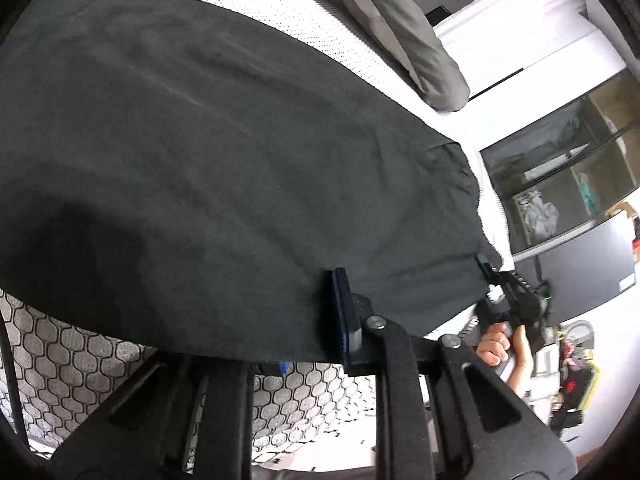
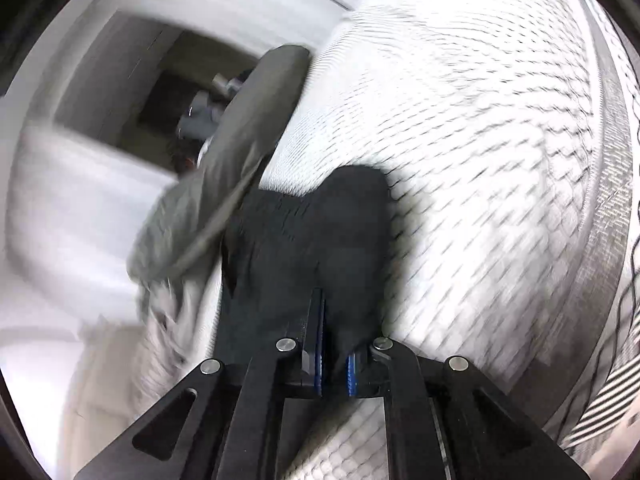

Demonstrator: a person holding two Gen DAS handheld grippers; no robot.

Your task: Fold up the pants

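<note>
The dark grey pants (image 1: 208,168) hang stretched and lifted over the white quilted mattress (image 1: 280,20). My left gripper (image 1: 320,320) is shut on the pants' near edge; only one blue-padded finger (image 1: 342,312) shows, the other is under the cloth. My right gripper (image 1: 492,276) shows at the far corner of the same edge, held by a hand. In the blurred right wrist view my right gripper (image 2: 334,332) is shut on a bunched fold of the pants (image 2: 316,232) between its blue pads.
A grey-olive garment (image 1: 412,40) lies on the mattress beyond the pants; it also shows in the right wrist view (image 2: 224,168). The mattress side has a grey patterned border (image 1: 80,368). Shelves and a dark cabinet (image 1: 568,184) stand to the right.
</note>
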